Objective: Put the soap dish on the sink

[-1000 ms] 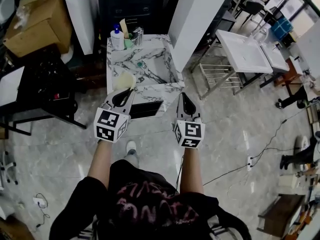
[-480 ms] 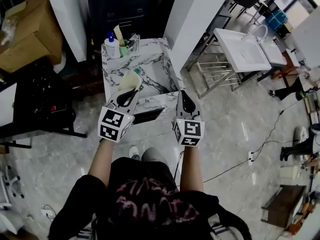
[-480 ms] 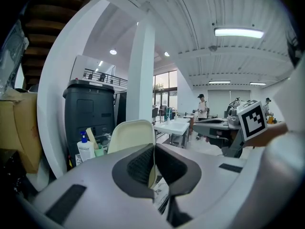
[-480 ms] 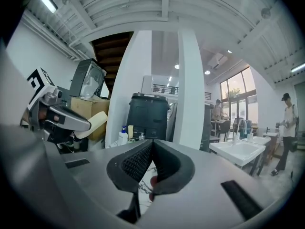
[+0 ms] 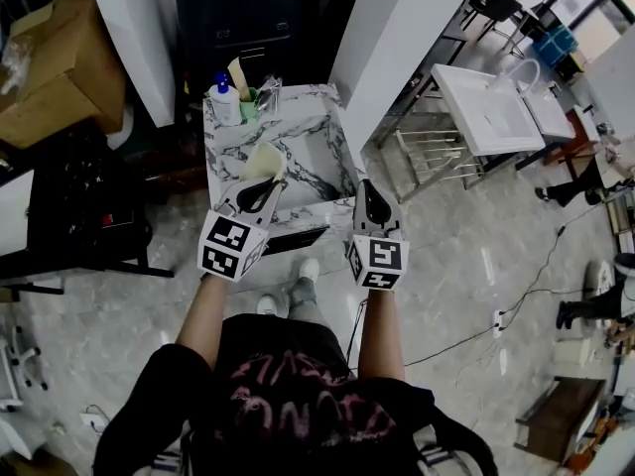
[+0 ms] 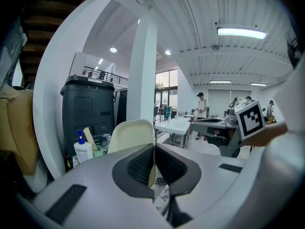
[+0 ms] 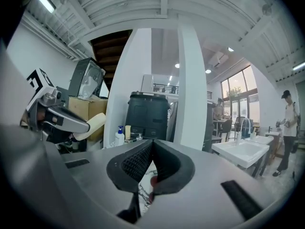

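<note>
My left gripper (image 5: 261, 183) is shut on a cream soap dish (image 5: 264, 161), which sticks out past the jaws over the front left of the marble sink (image 5: 316, 122). In the left gripper view the soap dish (image 6: 129, 135) stands on edge, pinched thin between the jaws of the left gripper (image 6: 153, 152). My right gripper (image 5: 369, 198) is shut with nothing in it, at the sink's front right edge. In the right gripper view the right gripper (image 7: 151, 149) has its pads pressed together, and the soap dish (image 7: 91, 125) shows at the left.
A white pump bottle (image 5: 224, 103), a green cup (image 5: 248, 100) and a chrome tap (image 5: 270, 91) stand at the sink's back edge. A white pillar (image 5: 402, 28) rises right of the sink. A second white sink on a metal frame (image 5: 488, 109) is further right. Cardboard boxes (image 5: 55, 67) sit left.
Both grippers have moved forward toward the marble sink; the soap dish now hangs over its front left part. The jaws stay shut throughout.
</note>
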Available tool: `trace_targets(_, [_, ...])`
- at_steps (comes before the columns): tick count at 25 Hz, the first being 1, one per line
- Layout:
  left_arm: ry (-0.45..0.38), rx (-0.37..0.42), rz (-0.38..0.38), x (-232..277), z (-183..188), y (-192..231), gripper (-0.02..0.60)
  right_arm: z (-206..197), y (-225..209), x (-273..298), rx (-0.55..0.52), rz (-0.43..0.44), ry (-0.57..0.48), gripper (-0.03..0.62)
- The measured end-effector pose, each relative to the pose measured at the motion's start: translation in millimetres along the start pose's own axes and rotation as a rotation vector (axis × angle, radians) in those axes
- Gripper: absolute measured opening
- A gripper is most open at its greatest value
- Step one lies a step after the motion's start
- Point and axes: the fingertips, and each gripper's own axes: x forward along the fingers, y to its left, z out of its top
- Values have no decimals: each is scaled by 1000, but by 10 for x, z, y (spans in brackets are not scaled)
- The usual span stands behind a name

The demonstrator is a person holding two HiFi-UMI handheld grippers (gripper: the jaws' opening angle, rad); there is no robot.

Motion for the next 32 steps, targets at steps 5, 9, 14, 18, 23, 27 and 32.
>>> trace_targets(5, [30, 5, 7, 289, 8, 112, 25, -43, -117, 330, 18, 23, 6, 14])
trace_targets(9, [44, 12, 16, 555, 69, 182, 25, -45, -357, 590, 38, 25, 3, 14])
trace_targets(14, [57, -2, 36, 955, 127, 316, 25, -116, -648, 935, 52, 37, 18, 14])
trace_targets(18, [72, -10, 49, 1301, 154, 350, 25, -183, -891, 1184, 73, 56, 25, 14])
trace_targets(23, [101, 5, 56, 1652, 206, 308, 25, -258, -1171, 1454, 100, 88, 31, 14])
trace_targets(27, [120, -3, 81, 1865, 216, 355, 25, -288, -1299, 1649, 106, 118, 34, 14])
trace_targets(32, [126, 2, 107, 2096, 266, 435, 25, -306, -1408, 1842, 110, 152, 36, 14])
